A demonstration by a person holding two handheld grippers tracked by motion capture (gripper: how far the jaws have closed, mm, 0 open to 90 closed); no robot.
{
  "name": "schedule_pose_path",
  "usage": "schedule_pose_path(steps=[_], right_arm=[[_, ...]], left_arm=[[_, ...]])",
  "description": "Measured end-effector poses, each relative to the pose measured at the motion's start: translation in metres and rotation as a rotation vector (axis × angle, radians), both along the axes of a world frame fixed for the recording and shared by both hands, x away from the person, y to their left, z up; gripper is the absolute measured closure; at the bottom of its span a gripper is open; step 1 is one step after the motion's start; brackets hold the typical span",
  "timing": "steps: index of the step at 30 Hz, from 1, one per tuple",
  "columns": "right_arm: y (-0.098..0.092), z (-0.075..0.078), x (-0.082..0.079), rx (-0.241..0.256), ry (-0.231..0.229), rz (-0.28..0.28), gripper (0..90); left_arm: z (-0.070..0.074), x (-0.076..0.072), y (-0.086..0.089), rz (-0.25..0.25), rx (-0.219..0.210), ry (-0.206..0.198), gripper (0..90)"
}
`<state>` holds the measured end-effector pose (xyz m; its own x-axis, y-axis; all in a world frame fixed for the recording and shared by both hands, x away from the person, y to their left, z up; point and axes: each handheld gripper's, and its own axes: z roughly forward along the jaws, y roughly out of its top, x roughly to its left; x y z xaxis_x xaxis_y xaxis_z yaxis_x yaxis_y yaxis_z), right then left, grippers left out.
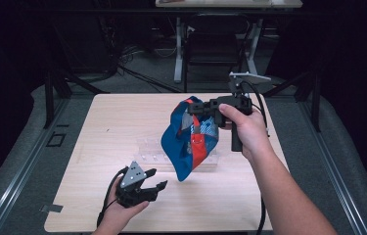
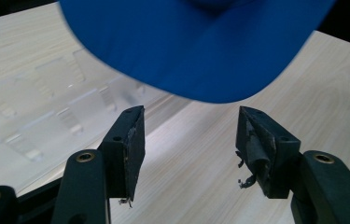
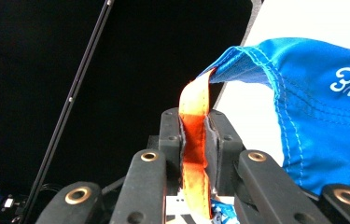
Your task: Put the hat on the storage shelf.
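Note:
A blue cap (image 1: 181, 142) with a red-orange inner panel hangs in the air above the table's middle. My right gripper (image 1: 193, 106) is shut on its orange strap (image 3: 194, 154) at the back of the cap, and the blue crown (image 3: 322, 107) hangs to the right of the jaws. The cap's blue brim (image 2: 196, 46) hangs just above and ahead of my left gripper (image 2: 189, 140). That left gripper (image 1: 157, 182) is open, low near the table's front, with nothing between its fingers.
A clear plastic rack (image 1: 154, 155) lies on the light wooden table (image 1: 98, 127) under the cap; its slots (image 2: 46, 112) lie left of the left jaws. A chair and desk legs (image 1: 215, 44) stand beyond the far edge.

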<state>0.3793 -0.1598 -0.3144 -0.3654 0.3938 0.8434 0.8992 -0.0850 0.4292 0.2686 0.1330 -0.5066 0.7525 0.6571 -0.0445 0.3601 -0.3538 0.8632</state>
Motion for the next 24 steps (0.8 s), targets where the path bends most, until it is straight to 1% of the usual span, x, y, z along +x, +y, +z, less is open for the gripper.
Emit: schedule_pose_path(steps=[2,4,10,12,13,14,15,16,17,19,20,21,22,23,24], right_arm=[[0.001,0.000,0.001,0.002,0.001,-0.002,77.9],[0.003,-0.001,0.003,0.006,0.002,-0.002,77.8],[0.006,-0.002,0.003,0.009,0.000,-0.003,77.9],[0.007,-0.002,0.004,0.008,-0.001,-0.006,77.9],[0.007,-0.002,0.004,0.008,-0.001,-0.006,77.9],[0.008,-0.003,0.004,0.011,-0.001,-0.012,77.8],[0.008,-0.003,0.004,0.011,-0.001,-0.012,77.8],[0.009,-0.003,0.004,0.014,-0.003,-0.013,77.9],[0.010,-0.004,0.004,0.014,-0.003,-0.014,77.9],[0.010,-0.004,0.004,0.011,-0.003,-0.013,77.9],[0.011,-0.004,0.004,0.010,-0.002,-0.011,77.9],[0.011,-0.004,0.004,0.010,-0.002,-0.011,77.9],[0.012,-0.005,0.004,0.010,-0.002,-0.007,77.9],[0.012,-0.005,0.004,0.013,0.001,-0.009,77.9],[0.013,-0.006,0.003,0.012,0.001,-0.005,77.8]], left_arm=[[0.000,-0.001,-0.002,-0.001,-0.001,-0.005,42.7],[0.003,-0.003,-0.007,-0.016,0.001,-0.012,42.6],[0.007,-0.006,-0.016,-0.036,-0.002,-0.029,41.5],[0.010,-0.007,-0.024,-0.052,0.005,-0.041,41.5],[0.010,-0.007,-0.024,-0.052,0.005,-0.041,41.5],[0.012,-0.007,-0.030,-0.063,0.007,-0.048,41.5],[0.012,-0.007,-0.030,-0.063,0.007,-0.048,41.5],[0.014,-0.008,-0.035,-0.075,0.024,-0.063,41.6],[0.014,-0.008,-0.035,-0.075,0.024,-0.063,41.8],[0.015,-0.010,-0.041,-0.082,0.036,-0.078,42.3],[0.015,-0.011,-0.046,-0.085,0.063,-0.104,44.4],[0.015,-0.011,-0.046,-0.085,0.063,-0.104,47.1],[0.014,-0.011,-0.047,-0.082,0.079,-0.112,47.1],[0.013,-0.011,-0.048,-0.078,0.089,-0.124,49.3],[0.012,-0.010,-0.048,-0.071,0.118,-0.137,54.6]])
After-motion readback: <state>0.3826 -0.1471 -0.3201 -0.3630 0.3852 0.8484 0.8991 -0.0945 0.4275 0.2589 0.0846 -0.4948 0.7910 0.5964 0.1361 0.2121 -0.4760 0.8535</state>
